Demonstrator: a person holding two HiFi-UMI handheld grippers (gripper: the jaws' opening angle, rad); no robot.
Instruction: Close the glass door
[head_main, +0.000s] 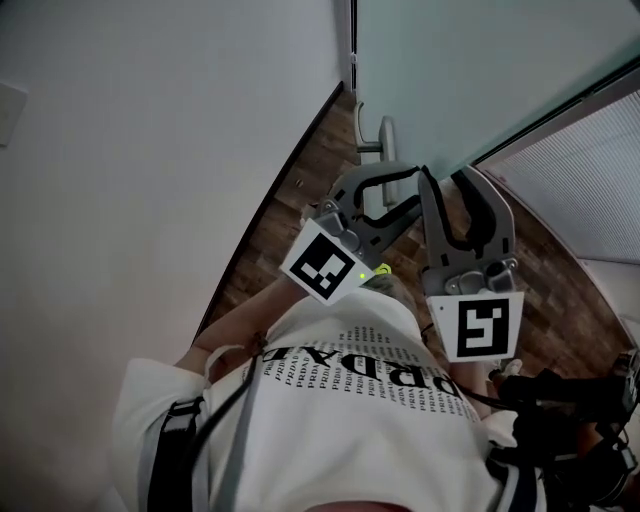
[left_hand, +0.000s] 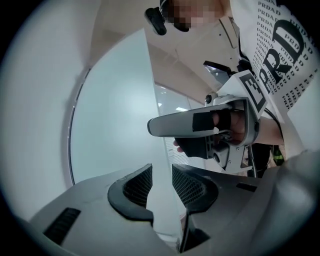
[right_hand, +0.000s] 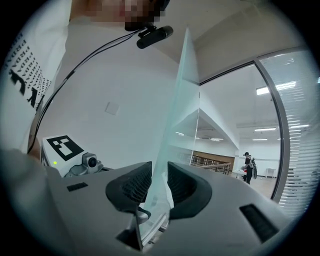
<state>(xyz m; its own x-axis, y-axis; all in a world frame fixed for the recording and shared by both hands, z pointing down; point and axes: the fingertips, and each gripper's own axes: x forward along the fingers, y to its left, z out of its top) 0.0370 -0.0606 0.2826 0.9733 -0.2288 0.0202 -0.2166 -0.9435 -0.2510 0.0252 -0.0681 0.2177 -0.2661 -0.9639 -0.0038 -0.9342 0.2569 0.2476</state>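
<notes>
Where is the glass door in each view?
Head view: door, top right.
Left gripper view: left and centre, its edge between the fingers.
Right gripper view: centre, edge-on, between the fingers.
Shared landmark: the printed shirt, in all three.

Bright, even indoor light; ceiling strips (right_hand: 272, 90) glow beyond the right gripper (right_hand: 159, 181). Both gripper views bulge fisheye with black corners, jaws slightly soft.
</notes>
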